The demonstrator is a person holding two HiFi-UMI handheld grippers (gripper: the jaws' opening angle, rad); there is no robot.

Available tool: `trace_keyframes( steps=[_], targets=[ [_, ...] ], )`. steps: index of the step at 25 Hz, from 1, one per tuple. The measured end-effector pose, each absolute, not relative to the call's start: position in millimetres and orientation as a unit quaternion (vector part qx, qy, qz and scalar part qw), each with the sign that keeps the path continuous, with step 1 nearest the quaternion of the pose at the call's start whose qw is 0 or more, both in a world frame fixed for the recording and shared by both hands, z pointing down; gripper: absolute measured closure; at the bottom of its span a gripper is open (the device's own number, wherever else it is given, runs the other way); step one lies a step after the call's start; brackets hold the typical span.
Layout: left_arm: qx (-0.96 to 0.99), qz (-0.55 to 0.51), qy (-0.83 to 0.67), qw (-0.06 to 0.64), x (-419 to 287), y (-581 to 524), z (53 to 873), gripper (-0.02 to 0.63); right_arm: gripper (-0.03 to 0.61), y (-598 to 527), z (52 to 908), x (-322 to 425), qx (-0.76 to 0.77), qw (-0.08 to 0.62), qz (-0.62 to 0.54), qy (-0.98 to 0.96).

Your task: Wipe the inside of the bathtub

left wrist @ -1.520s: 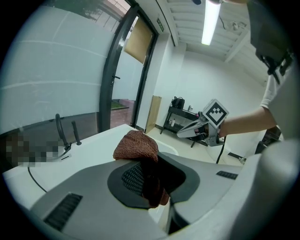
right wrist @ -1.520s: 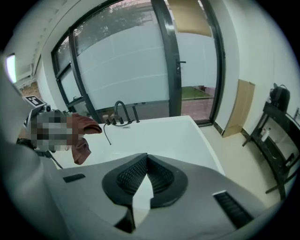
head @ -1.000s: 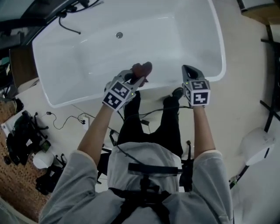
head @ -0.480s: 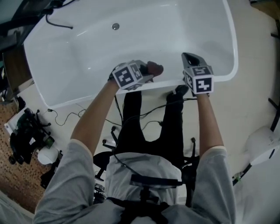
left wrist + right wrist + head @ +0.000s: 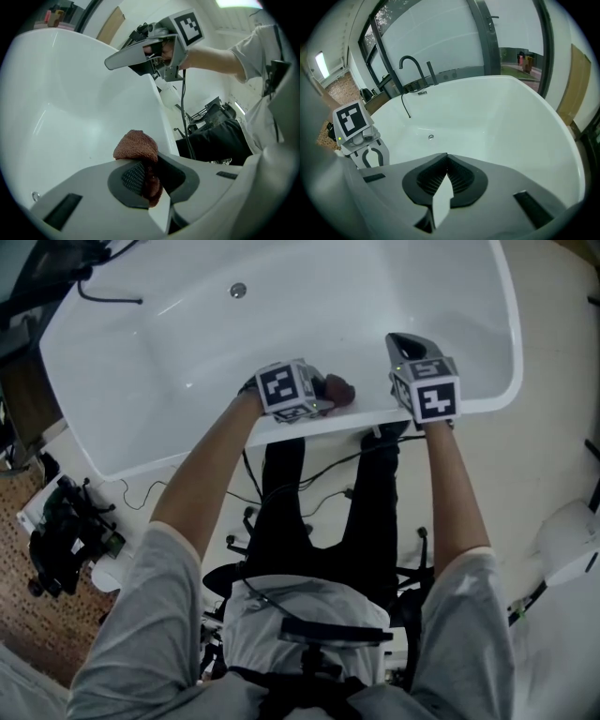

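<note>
1. Bathtub [image 5: 309, 315]: white, no water visible. The drain [image 5: 238, 290] is in the floor at the far-left end and the tap [image 5: 408, 57] is on the far rim.
2. Cloth [image 5: 137, 146]: reddish-brown and bunched into a wad. Pos.: just inside the near rim, approx. mid-length of the tub. No view shows whether it touches the wall.
3. Left gripper [image 5: 143, 178]: fingers clenched on the cloth. Most of the wad sticks out past the tips.
4. Right gripper [image 5: 446, 164]: fingers pressed together w/ nothing btwn them. It hovers over the near rim, just right of the left gripper, pointing into the tub.
5. Step in hand (judged): you are setting the cloth at the top of the near wall to start a stroke. Progress so far can't be read off the surface.
6. Next move (judged):
 - Lower the wad onto the wall and press until it flattens.
 - Sweep along the wall, then down toward the floor and drain.
 - Hold the clench firm, since drag may pull the wad out.
 - Hold the right gripper out of the stroke path.
</note>
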State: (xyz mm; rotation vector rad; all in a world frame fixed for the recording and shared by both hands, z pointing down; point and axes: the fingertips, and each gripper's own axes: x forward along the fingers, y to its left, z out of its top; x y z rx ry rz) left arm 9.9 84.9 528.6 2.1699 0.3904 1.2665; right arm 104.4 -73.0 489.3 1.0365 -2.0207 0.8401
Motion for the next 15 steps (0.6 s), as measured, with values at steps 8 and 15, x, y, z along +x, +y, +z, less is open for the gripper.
trace_keyframes(
  steps=[8, 15],
  targets=[
    [0.813, 0.467, 0.158, 0.309, 33.2, 97.4, 537.7, 0.571, 0.572, -80.3, 512.1, 122.5, 0.428, 0.374, 0.344, -0.747],
    [0.825, 0.431, 0.138, 0.337, 73.6, 87.4, 541.0, 0.571, 0.572, -101.9, 520.9, 134.0, 0.454, 0.353, 0.355, -0.737]
  ],
)
